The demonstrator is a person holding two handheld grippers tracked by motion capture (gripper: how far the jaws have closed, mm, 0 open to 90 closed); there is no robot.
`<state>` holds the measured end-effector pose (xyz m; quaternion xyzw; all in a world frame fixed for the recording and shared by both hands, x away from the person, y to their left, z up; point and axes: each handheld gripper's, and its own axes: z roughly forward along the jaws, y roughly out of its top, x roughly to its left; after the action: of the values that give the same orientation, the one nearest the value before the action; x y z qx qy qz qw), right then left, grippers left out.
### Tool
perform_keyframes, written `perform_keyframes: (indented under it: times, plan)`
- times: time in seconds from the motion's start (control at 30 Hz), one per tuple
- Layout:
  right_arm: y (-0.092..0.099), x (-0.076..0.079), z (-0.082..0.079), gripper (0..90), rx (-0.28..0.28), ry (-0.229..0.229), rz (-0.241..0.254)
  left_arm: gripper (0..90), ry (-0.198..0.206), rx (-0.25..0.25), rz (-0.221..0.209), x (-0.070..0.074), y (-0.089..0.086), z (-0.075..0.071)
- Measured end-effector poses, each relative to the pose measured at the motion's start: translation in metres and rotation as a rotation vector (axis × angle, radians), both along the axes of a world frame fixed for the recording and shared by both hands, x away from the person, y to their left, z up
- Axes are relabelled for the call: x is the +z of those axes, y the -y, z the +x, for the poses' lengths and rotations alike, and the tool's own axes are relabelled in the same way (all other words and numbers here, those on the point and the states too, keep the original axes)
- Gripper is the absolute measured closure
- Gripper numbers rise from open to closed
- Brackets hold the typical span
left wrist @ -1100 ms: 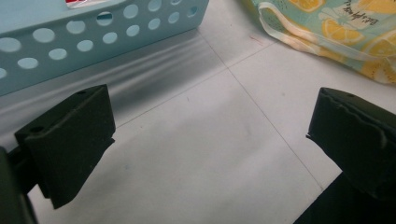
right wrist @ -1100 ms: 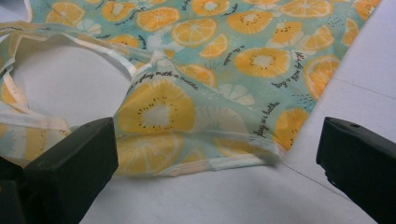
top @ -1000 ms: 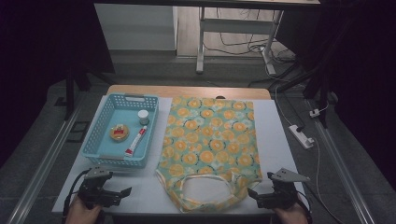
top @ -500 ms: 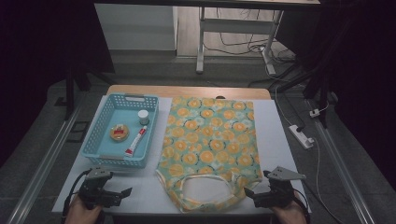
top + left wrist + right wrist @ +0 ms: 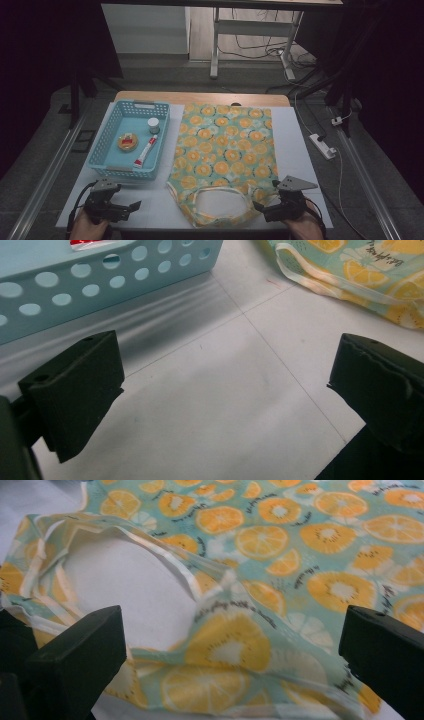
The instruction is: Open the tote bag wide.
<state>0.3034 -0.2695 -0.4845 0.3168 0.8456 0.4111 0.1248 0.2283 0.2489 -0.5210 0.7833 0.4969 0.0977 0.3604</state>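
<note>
The printed words on the orange-slice patterned fabric bag (image 5: 260, 605) are too blurred to read. In the left gripper view the perforated light-blue plastic basket (image 5: 100, 285) is cut off at the top edge (a red scrap inside cannot be identified).

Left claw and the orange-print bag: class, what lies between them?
Bare white table in the left gripper view, between the left claw and the bag.
</note>
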Motion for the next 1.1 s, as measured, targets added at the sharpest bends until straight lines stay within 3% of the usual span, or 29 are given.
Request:
perform_keyframes:
  times: [0.13, 0.43, 0.67, 1.1]
  plan:
    - [-0.01, 0.003, 0.002, 0.0, 0.039, -0.017, 0.004, 1.4, 0.0, -0.001, 0.004, 0.0, 0.001, 0.0]
    - [-0.043, 0.005, 0.003, 0.0, 0.113, -0.039, -0.069, 1.5, -0.006, 0.0, 0.007, 0.0, 0.001, 0.001]
    - [-0.066, 0.006, 0.003, 0.0, 0.15, -0.077, -0.074, 1.5, -0.01, -0.002, 0.008, 0.0, 0.001, 0.001]
    - [-0.109, -0.008, -0.003, 0.0, 0.254, -0.119, -0.115, 1.6, -0.013, -0.007, 0.011, -0.001, 0.002, 0.001]
